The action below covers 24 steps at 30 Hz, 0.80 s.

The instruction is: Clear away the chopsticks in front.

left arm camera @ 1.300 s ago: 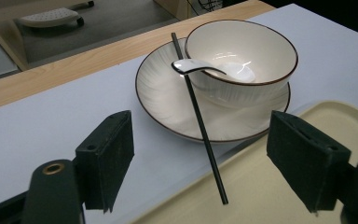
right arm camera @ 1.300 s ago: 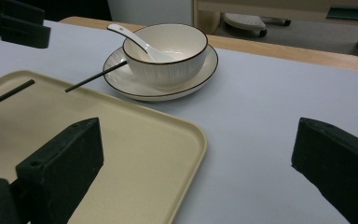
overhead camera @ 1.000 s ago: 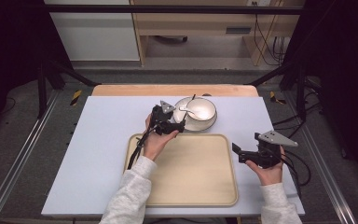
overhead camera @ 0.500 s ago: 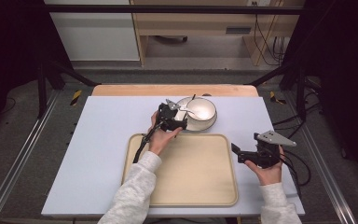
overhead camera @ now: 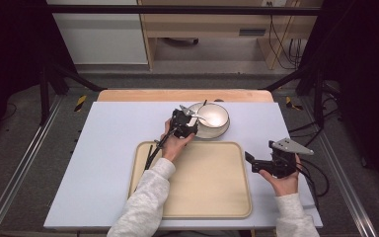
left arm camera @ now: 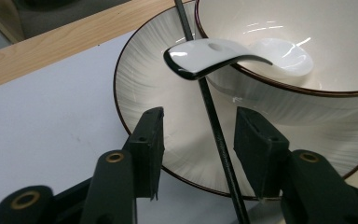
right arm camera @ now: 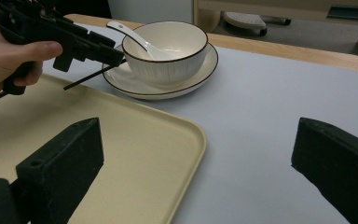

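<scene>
The left gripper (left arm camera: 199, 135) is closing in on a chopstick (left arm camera: 214, 135) that is leaning across the plate (left arm camera: 140, 70) near the mat's far edge. Its jaws have just been narrowing, with the thin black stick between them but not yet pinched, so the pads (left arm camera: 150, 140) are likely lining up for a grasp. A spoon (left arm camera: 205, 56) is resting in the bowl (left arm camera: 279, 28), handle overhanging the rim. The right gripper (overhead camera: 256, 165) is waiting with jaws spread and empty by the tray's (overhead camera: 197, 207) right edge. The chopstick's far tip is cut off in the left gripper view.
</scene>
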Each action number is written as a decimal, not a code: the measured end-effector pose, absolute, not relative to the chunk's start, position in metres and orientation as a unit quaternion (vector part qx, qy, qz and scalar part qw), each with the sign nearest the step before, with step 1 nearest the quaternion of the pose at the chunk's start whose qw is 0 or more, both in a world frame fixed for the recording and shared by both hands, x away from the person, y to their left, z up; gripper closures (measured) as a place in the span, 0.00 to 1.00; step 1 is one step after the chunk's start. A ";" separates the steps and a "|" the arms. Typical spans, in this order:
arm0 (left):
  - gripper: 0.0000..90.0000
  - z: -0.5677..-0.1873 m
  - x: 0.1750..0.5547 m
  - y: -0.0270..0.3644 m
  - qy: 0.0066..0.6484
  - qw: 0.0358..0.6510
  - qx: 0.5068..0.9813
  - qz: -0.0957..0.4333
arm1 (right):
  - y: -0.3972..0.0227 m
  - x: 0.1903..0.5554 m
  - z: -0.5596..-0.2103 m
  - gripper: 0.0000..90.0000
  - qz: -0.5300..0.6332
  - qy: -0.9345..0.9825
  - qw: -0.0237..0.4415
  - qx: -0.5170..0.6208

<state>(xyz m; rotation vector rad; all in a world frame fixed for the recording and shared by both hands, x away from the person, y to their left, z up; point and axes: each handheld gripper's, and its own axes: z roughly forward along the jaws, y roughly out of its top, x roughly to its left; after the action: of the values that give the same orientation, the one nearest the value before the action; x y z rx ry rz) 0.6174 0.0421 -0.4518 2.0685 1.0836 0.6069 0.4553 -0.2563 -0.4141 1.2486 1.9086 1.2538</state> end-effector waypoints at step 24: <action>0.94 -0.460 0.619 0.036 0.431 0.355 0.793 0.245 | -0.257 0.455 -0.414 0.03 0.464 0.706 0.266 0.464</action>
<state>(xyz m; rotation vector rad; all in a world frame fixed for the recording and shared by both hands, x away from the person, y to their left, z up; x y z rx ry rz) 0.6191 0.0361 -0.4596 2.0490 1.1138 0.6321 0.4554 -0.2566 -0.4141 1.2529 1.9059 1.2537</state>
